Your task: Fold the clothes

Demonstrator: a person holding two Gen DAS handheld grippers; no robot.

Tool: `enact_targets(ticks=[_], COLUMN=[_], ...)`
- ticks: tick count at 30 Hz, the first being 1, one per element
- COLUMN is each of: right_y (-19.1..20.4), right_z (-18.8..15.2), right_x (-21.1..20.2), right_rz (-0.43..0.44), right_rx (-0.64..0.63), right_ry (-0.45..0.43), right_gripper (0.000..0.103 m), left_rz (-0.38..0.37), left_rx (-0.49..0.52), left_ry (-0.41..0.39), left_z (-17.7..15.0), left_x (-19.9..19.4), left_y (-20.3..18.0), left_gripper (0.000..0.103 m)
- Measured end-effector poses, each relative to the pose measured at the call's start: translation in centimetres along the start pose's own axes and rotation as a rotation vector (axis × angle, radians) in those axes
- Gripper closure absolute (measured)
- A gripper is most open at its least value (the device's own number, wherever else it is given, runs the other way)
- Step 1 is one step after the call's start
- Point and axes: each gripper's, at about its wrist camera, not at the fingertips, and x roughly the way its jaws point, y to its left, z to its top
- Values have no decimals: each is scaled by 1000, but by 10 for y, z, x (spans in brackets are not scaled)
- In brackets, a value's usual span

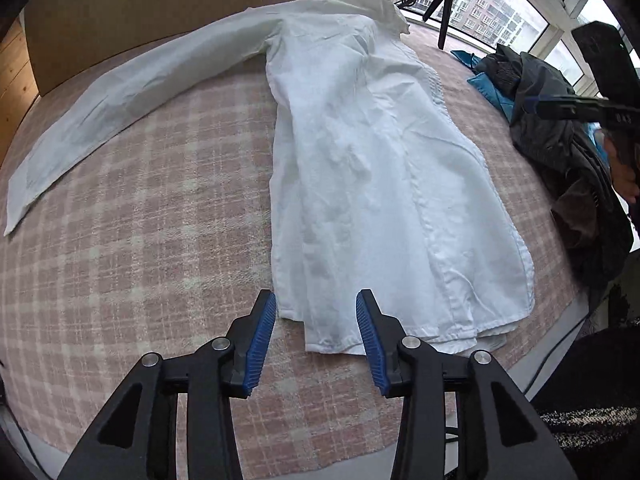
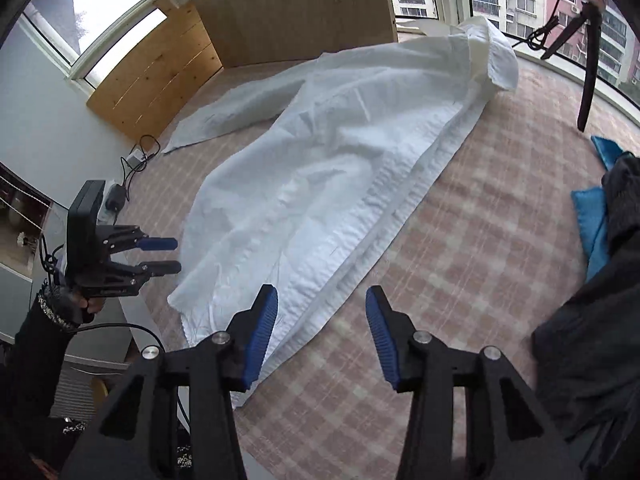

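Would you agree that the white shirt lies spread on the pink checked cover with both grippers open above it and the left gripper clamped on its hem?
Not quite: the left gripper holds nothing; its jaws stand open above the hem of the white shirt, as the left wrist view shows. The right gripper is open too, and the shirt does lie on the pink checked cover.

1. Left gripper (image 1: 316, 336): black linkage arms, silver round screws, ribbed blue pads (image 1: 262, 344).
2. Right gripper (image 2: 322, 336): identical black frame, blue pads.
3. Black sleeve (image 2: 34, 344) with speckled cuff.
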Motion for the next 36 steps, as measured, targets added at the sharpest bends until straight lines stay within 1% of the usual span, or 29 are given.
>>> enact_targets(ticks=[1, 3, 4, 5, 6, 7, 8, 9, 10, 12, 15, 16, 17, 19, 21, 22, 23, 24, 25, 26, 27, 30, 33, 34, 35, 36], right_y=[6, 15, 20, 26, 31, 36, 42, 47, 52, 61, 78, 83, 88, 98, 107, 111, 116, 120, 117, 114, 109, 93, 64, 56, 47, 37], right_z=[-17, -39, -49, -56, -63, -70, -74, -77, -80, -85, -88, -86, -84, -80, -76, -75, -73, -72, -74, -76, -75, -71, -43, -26, -10, 6], right_x=[5, 21, 29, 36, 42, 49, 55, 61, 66, 73, 83, 80, 77, 72, 69, 67, 65, 65, 73, 77, 68, 39, -11, -24, -37, -47], right_rz=[4, 6, 8, -5, -18, -32, -55, -76, -86, -88, -102, -87, -72, -47, -90, -111, -133, -155, -180, -189, -173, -128, -145, -158, -170, -176], right_rx=[24, 100, 135, 152, 169, 185, 188, 193, 204, 217, 196, 197, 199, 199, 167, 151, 135, 122, 130, 146, 165, 223, 263, 266, 269, 269], right_ry=[8, 24, 30, 33, 36, 39, 42, 46, 48, 45, 48, 48, 49, 50, 58, 62, 65, 77, 134, 179, 168, 129, 3, -37, -76, -110], right_gripper=[58, 58, 58, 58, 58, 58, 58, 58, 58, 58, 59, 78, 96, 96, 95, 94, 89, 86, 81, 81, 81, 80, 74, 71, 66, 63], left_rz=[-17, -60, -87, -108, -128, -148, -153, -156, -179, -228, -266, -270, -272, -277, -283, -290, -245, -190, -132, -73, -63, -66, -69, -70, -88, -113], left_rx=[15, 42, 54, 75, 98, 121, 146, 163, 160, 149, 178, 177, 173, 167, 157, 151, 156, 163, 162, 160, 167, 191, 215, 223, 240, 252], left_ry=[14, 36, 43, 49, 54, 59, 67, 66, 71, 81, 42, 29, 16, -10, -15, 9, 45, 82, 118, 153, 141, 76, 10, -11, -29, -39], left_z=[1, 4, 5, 5, 5, 6, 6, 7, 8, 11, 13, 13, 13, 14, 10, 9, 8, 8, 5, 1, -1, -4, -8, -9, -9, -10], left_x=[4, 11, 13, 15, 16, 18, 20, 22, 22, 19, -8, -21, -34, -61, -78, -76, -62, -46, -31, -15, -17, -35, -53, -59, -65, -69], left_y=[3, 8, 9, 9, 7, 6, 4, 4, 5, 9, 10, 14, 19, 28, 40, 47, 50, 53, 61, 69, 67, 53, 39, 34, 22, 8], left_gripper=[63, 63, 66, 66, 69, 76, 83, 94, 99, 100, 100, 100, 100, 100, 100, 98, 96, 89, 90, 90, 90, 90, 90, 88, 87, 85])
